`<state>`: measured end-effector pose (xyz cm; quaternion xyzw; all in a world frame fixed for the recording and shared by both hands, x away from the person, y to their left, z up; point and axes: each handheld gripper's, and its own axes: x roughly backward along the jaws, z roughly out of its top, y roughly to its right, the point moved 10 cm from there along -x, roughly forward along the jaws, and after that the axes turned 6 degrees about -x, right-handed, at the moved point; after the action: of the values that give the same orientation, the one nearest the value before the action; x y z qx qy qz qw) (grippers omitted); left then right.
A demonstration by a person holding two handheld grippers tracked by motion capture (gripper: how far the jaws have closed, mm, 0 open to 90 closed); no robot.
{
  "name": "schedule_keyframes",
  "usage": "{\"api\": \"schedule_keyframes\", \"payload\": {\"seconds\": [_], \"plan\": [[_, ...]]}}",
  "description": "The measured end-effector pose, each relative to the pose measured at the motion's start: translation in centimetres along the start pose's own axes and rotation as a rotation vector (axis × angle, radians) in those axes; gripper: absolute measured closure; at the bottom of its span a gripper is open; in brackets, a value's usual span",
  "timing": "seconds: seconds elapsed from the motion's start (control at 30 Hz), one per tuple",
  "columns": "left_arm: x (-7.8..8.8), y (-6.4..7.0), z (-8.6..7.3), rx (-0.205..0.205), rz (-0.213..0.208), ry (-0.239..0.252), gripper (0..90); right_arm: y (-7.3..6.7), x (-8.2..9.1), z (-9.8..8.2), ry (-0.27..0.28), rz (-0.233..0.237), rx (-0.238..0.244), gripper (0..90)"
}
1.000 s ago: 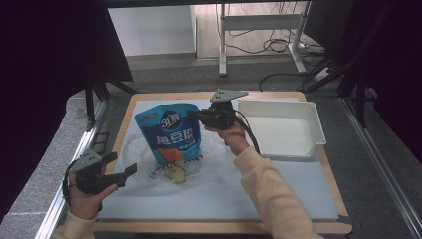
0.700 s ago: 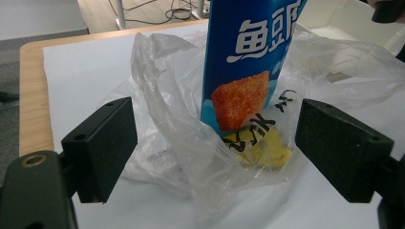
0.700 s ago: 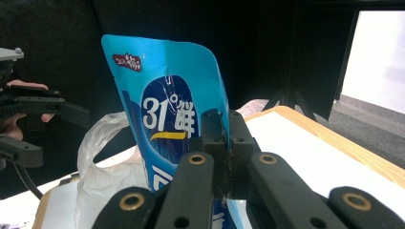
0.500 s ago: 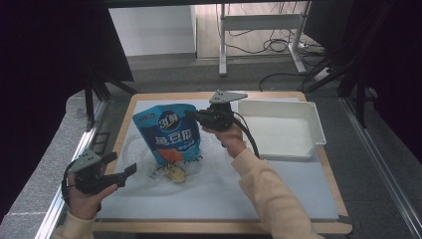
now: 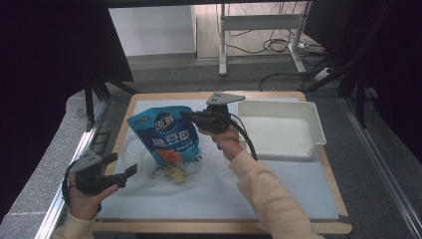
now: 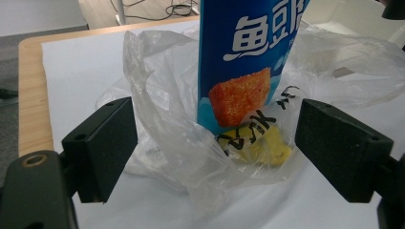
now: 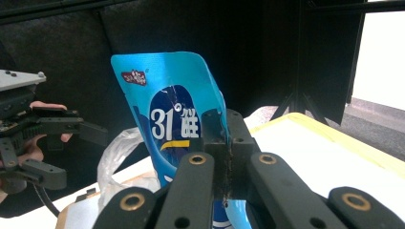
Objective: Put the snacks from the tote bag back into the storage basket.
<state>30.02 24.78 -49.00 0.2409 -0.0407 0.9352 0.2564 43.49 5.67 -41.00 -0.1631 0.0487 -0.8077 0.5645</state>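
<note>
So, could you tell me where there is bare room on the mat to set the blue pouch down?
The white tray is bare. The mat is free between the tray and its near edge. It is crowded around the plastic bag, where the blue pouch stands in the right gripper.

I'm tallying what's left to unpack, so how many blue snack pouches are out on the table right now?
1. The blue snack pouch stands partly inside the clear plastic bag, left of the white tray, pinched by the right gripper. The bag's folds could hide more.
</note>
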Motion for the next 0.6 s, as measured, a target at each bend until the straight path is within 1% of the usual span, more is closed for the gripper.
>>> {"api": "schedule_keyframes", "payload": {"seconds": [0.1, 0.13, 0.27, 0.4, 0.5, 0.6], "plan": [[-0.1, 0.0, -0.11, 0.002, 0.0, -0.004, 14.7, -0.16, -0.05, 0.03, -0.001, 0.005, -0.004, 89.4], [-0.14, -0.01, -0.15, 0.003, 0.0, -0.006, 14.7, -0.26, -0.14, 0.09, 0.001, 0.003, -0.015, 89.5], [-0.21, -0.15, -0.3, 0.007, 0.002, -0.01, 14.7, -0.42, -0.19, 0.19, 0.004, 0.009, -0.015, 89.5], [-0.24, -0.31, -0.44, 0.013, 0.004, -0.013, 14.7, -0.65, -0.12, 0.47, 0.009, 0.025, -0.019, 89.5], [-0.25, -0.35, -0.47, 0.014, 0.005, -0.013, 14.7, -0.72, -0.05, 0.66, 0.011, 0.026, -0.013, 89.5], [-0.32, -0.35, -0.53, 0.014, 0.005, -0.016, 14.7, -0.8, 0.1, 0.96, 0.022, 0.034, -0.018, 89.5]]}}
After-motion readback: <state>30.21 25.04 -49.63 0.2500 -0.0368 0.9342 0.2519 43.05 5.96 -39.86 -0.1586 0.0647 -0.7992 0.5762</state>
